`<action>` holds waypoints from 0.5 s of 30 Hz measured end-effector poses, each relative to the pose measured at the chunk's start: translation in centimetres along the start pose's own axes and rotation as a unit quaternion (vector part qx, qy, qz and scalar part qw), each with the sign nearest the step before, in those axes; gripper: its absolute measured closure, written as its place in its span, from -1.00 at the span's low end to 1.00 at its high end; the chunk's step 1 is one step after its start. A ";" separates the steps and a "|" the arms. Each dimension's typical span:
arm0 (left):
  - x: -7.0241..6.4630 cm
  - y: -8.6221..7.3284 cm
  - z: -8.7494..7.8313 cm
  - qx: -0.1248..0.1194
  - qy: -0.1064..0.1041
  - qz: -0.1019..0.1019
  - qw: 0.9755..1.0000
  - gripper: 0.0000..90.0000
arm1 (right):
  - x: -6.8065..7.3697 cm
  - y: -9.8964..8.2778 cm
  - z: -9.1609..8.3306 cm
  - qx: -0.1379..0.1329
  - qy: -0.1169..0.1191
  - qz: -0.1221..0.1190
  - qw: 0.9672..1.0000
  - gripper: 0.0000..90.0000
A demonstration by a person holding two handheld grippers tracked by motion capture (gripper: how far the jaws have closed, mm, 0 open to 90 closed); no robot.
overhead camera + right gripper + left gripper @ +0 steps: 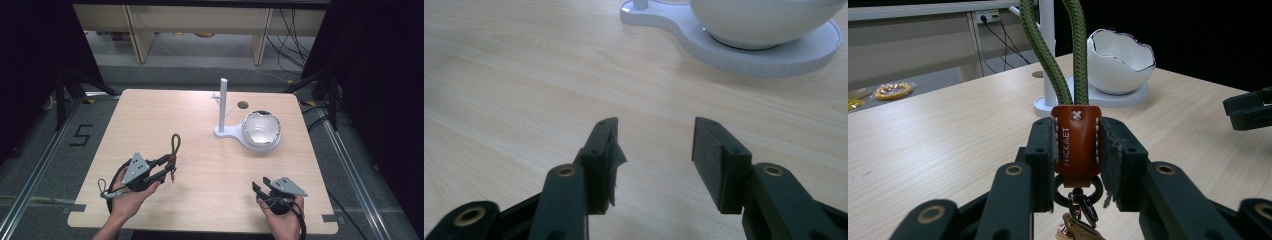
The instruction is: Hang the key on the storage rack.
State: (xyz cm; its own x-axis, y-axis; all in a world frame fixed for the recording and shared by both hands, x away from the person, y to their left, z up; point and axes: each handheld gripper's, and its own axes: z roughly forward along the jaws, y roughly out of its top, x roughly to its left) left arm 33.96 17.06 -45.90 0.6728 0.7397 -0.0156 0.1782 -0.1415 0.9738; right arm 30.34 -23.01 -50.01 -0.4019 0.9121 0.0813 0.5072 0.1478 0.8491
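Keychain (1076, 145): brown leather tab with green cord loop, clamped between the left gripper (1077, 150) jaws, well apart from the white stand (222, 107). Right gripper (654, 150): jaws apart, empty, near the stand's bowl (261, 128).

a light wooden table (200, 120) bears a white stand (231, 131) holding a bowl (261, 127).

Grey floor (200, 70), black curtains (35, 55), pale wooden shelving (145, 30) behind the table (150, 115)

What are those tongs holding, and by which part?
The left tongs grip a keychain by its brown leather tab, green cord loop pointing up. The right tongs are open and hold nothing.
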 end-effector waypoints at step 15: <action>0.4 0.7 1.3 0.004 -0.001 0.006 1.000 0.50 | 0.0 0.0 0.2 -0.013 0.002 -0.004 1.000 0.20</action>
State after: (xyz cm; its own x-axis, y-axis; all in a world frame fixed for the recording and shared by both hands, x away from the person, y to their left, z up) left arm 35.21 16.40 -45.54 0.6760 0.7369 -0.0044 0.1766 -0.1562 0.9718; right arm 30.47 -22.94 -50.08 -0.4089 0.9094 0.0758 0.4835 0.1454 0.8632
